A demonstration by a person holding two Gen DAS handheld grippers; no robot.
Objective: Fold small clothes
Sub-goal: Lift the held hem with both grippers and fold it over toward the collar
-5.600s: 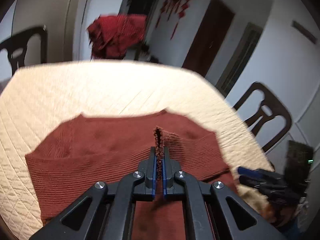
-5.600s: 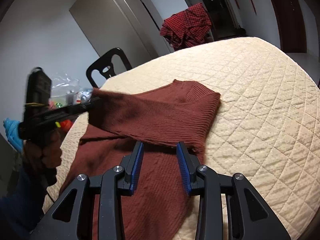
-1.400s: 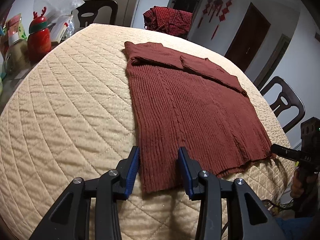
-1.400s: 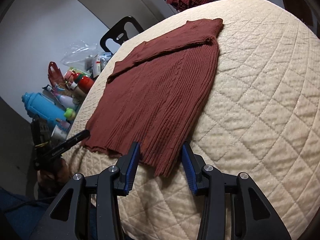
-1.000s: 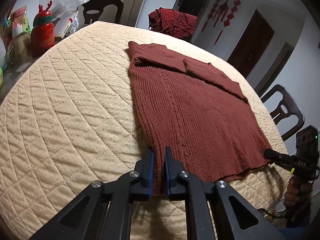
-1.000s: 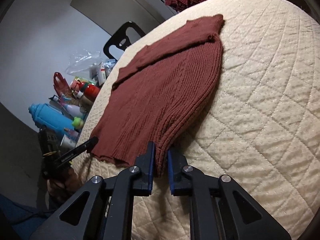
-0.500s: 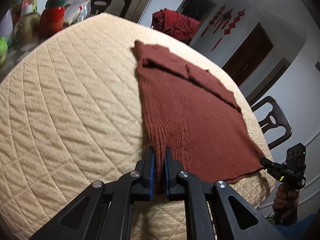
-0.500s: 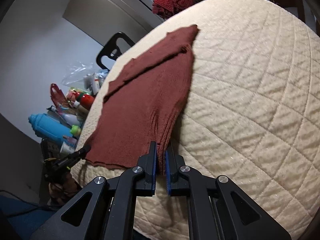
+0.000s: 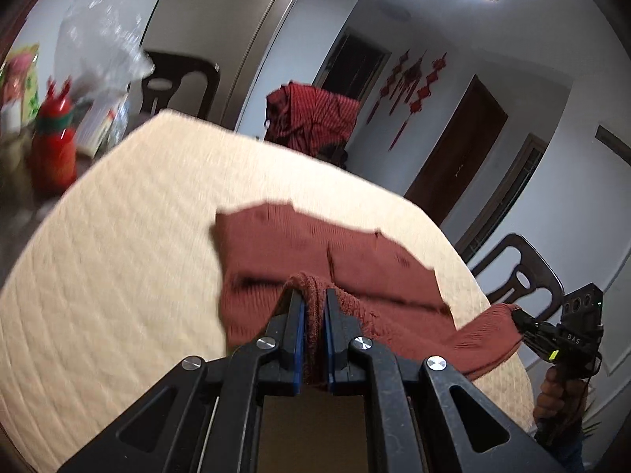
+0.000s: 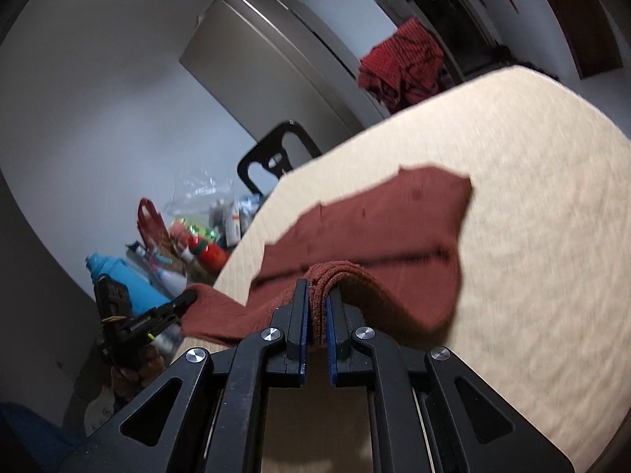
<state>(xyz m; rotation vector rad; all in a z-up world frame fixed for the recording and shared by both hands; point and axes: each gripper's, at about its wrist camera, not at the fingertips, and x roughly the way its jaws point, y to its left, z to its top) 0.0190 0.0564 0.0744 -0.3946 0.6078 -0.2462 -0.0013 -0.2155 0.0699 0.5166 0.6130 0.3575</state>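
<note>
Left gripper (image 9: pixel 314 295) and right gripper (image 10: pixel 316 285) clamped on sweater (image 9: pixel 355 252) hem

bare quilted tabletop (image 9: pixel 118 276), clutter (image 10: pixel 197 244) at edge

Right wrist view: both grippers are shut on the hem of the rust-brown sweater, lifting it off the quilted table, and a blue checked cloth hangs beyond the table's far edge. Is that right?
One detail is wrong: the checked cloth is red, not blue, as the right wrist view shows. The rest stands: the left gripper and right gripper are shut on the sweater hem, raised off the quilted table.
</note>
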